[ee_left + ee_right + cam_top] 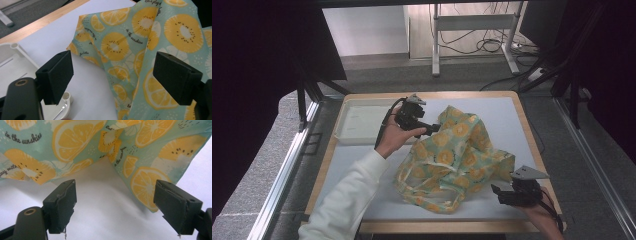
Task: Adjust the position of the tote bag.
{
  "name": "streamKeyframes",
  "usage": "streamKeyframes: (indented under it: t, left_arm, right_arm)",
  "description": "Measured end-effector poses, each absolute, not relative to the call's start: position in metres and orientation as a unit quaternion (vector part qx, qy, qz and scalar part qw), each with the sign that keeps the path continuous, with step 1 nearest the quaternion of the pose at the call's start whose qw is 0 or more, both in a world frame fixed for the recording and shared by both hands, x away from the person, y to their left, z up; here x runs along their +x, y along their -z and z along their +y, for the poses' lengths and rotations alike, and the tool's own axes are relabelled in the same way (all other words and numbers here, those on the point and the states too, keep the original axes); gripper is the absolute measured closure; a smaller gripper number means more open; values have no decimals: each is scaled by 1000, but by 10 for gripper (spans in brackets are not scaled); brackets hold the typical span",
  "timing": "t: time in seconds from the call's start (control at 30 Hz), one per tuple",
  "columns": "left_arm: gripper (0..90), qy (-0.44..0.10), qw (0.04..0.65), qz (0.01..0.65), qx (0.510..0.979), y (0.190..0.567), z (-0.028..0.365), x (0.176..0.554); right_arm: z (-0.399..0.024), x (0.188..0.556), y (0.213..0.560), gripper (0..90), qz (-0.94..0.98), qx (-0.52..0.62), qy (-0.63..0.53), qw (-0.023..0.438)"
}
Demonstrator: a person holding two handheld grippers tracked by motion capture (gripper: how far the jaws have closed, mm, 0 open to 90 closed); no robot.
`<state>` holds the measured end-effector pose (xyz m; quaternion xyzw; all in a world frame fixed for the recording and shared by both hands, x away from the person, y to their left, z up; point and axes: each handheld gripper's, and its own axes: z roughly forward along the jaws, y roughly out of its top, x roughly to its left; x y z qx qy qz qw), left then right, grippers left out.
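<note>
The cloth bag [457, 160], printed with yellow citrus slices on pale green, lay crumpled on the white mat [362, 160] near the middle of the table [528, 130], with its drawstring side toward the person. A white tray [357, 122] sat at the far left corner of the mat.

The left gripper [432, 130] was at the bag's far upper edge, jaws wide apart. In the left gripper view, fabric [120, 50] lay ahead of the jaws and ran on behind the right-hand one, but nothing was clamped. The right gripper [498, 192] hovered just beside the bag's near right corner, jaws equally wide and empty; in the right gripper view the hem [150, 195] hung just ahead of them.

Probable faults from this position:
- Closing on a single layer would let the bag slip out, since the fabric was thin and loose.
- Closing on several bunched layers would drag folds along and worsen the crumpling.
- A sweep of the left gripper toward the tray could knock it.
</note>
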<state>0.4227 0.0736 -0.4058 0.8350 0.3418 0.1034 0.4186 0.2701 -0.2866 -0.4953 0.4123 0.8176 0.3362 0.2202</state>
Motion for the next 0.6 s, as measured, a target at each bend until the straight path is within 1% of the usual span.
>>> streamKeyframes:
  t: [0.17,0.27,0.43,0.6]
  left_arm:
    - [175,-99,413,342,839,411,68,429]
    - [174,-88,412,344,839,422,62,432]
    - [148,-86,394,340,850,442,54,432]
    - [116,-69,382,334,859,459,51,430]
  right_arm:
    - [-287,270,495,188,818,412,-336,221]
    - [-286,270,496,188,819,411,-335,220]
    - [-286,270,496,188,821,409,-332,221]
    - [-286,270,496,188,821,409,-331,222]
